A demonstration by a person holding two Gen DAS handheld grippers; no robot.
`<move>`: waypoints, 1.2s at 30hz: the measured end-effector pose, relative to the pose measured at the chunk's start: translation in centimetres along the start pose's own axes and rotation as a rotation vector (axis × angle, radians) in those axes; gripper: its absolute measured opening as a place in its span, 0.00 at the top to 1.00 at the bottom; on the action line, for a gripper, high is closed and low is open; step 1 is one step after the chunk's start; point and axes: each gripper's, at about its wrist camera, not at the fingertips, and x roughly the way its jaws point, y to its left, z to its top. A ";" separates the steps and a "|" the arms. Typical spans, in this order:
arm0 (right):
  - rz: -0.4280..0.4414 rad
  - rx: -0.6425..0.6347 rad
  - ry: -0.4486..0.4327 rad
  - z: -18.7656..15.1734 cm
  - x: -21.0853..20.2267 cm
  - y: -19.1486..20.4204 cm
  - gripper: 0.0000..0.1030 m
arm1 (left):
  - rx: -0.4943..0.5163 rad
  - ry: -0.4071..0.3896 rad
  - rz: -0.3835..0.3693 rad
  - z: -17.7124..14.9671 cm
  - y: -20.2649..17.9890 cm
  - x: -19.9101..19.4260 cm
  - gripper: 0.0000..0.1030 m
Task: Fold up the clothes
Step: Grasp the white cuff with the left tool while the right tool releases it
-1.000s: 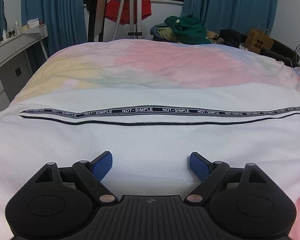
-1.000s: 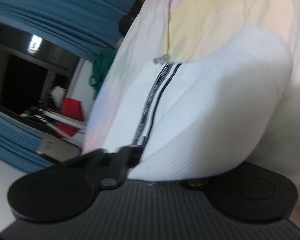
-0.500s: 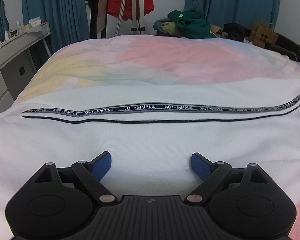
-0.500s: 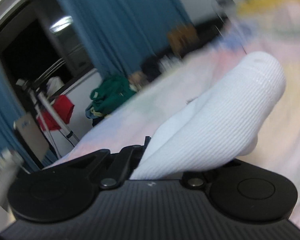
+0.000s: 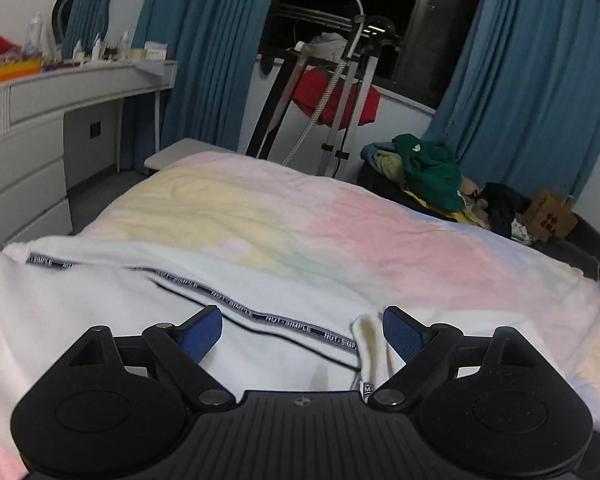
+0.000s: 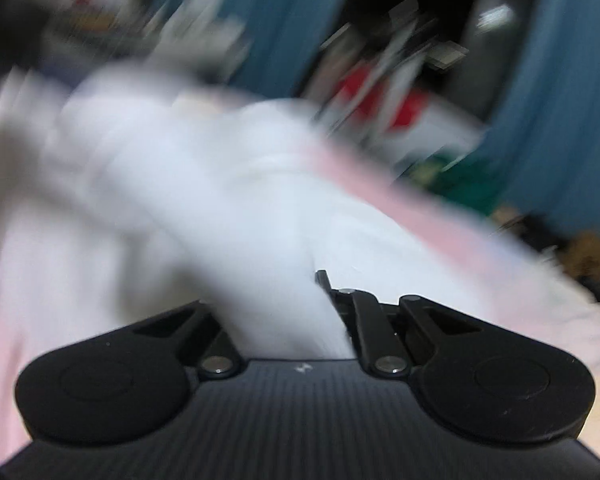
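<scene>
A white garment [image 5: 92, 312] with a black "NOT-SIMPLE" tape stripe [image 5: 236, 309] lies across the near part of the pastel bed cover [image 5: 340, 236]. My left gripper [image 5: 302, 332] hovers over it, open, with blue pads [image 5: 202, 332] wide apart and nothing pinched. A folded-over edge of the cloth [image 5: 366, 336] lies just inside the right-hand pad. In the badly blurred right wrist view, my right gripper [image 6: 320, 300] is shut on a bunch of the white garment [image 6: 236, 216], which stretches away up to the left over the bed.
A white dresser [image 5: 40, 128] with bottles stands at the left. Beyond the bed are blue curtains [image 5: 204, 52], a stand with a red cloth [image 5: 336, 100], a pile of green clothes [image 5: 428, 168] and a cardboard box [image 5: 552, 220].
My right gripper has rolled and swept across the bed with the white cloth in it, folding one end over. The left gripper rose and tilted; the stripe now runs slanted beneath it.
</scene>
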 end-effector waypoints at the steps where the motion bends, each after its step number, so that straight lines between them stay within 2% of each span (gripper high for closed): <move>1: -0.024 -0.028 -0.002 -0.4 0.1 0.7 0.91 | -0.009 0.002 -0.009 0.0 0.2 0.0 0.13; 5: -0.007 0.080 -0.011 0.5 -1.3 -1.1 0.91 | -0.024 -0.008 -0.061 0.2 0.2 -0.4 0.13; 7: 0.025 0.083 -0.022 0.7 -2.1 -1.3 0.90 | -0.019 -0.008 -0.080 0.0 0.0 -0.4 0.13; 9: 0.065 0.087 0.025 0.5 -1.7 -0.9 0.88 | -0.006 -0.001 -0.093 -0.3 -0.3 -0.2 0.13; 11: 0.061 0.094 0.036 0.1 -1.8 -1.1 0.87 | 0.002 0.011 -0.115 -0.6 -0.6 0.0 0.13; 13: 0.079 0.128 0.060 1.3 -2.1 -1.4 0.83 | 0.003 0.023 -0.145 -0.9 -0.7 0.3 0.13; 16: 0.136 0.216 0.091 1.9 -3.6 -2.1 0.68 | -0.007 0.037 -0.182 -1.1 -0.6 0.9 0.13; 18: 0.208 0.246 0.080 2.4 -5.1 -2.1 0.44 | -0.008 0.068 -0.184 -0.7 -0.6 2.0 0.16; 20: 0.281 0.275 0.048 2.4 -7.1 -2.6 0.38 | 0.006 0.112 -0.179 -0.2 -0.7 3.4 0.24; 25: 0.322 0.291 -0.109 2.5 -11.5 -3.5 0.38 | 0.107 0.188 -0.156 1.3 -1.4 7.1 0.27; 30: 0.464 0.387 -0.195 2.6 -12.0 -5.7 0.38 | 0.065 0.286 -0.210 1.7 -0.8 11.4 0.36; 33: 0.484 0.360 -0.153 1.9 -10.6 -5.3 0.38 | 0.072 0.323 -0.252 1.1 -0.9 13.4 0.39; 34: 0.475 0.341 -0.121 1.7 -9.9 -4.9 0.38 | 0.086 0.323 -0.251 0.9 -1.1 13.9 0.45; 35: 0.463 0.320 -0.087 1.4 -9.3 -4.4 0.38 | 0.099 0.323 -0.251 0.7 -1.3 14.4 0.57; 36: 0.447 0.296 -0.063 1.3 -8.6 -3.9 0.38 | 0.109 0.327 -0.257 0.6 -1.5 14.9 0.64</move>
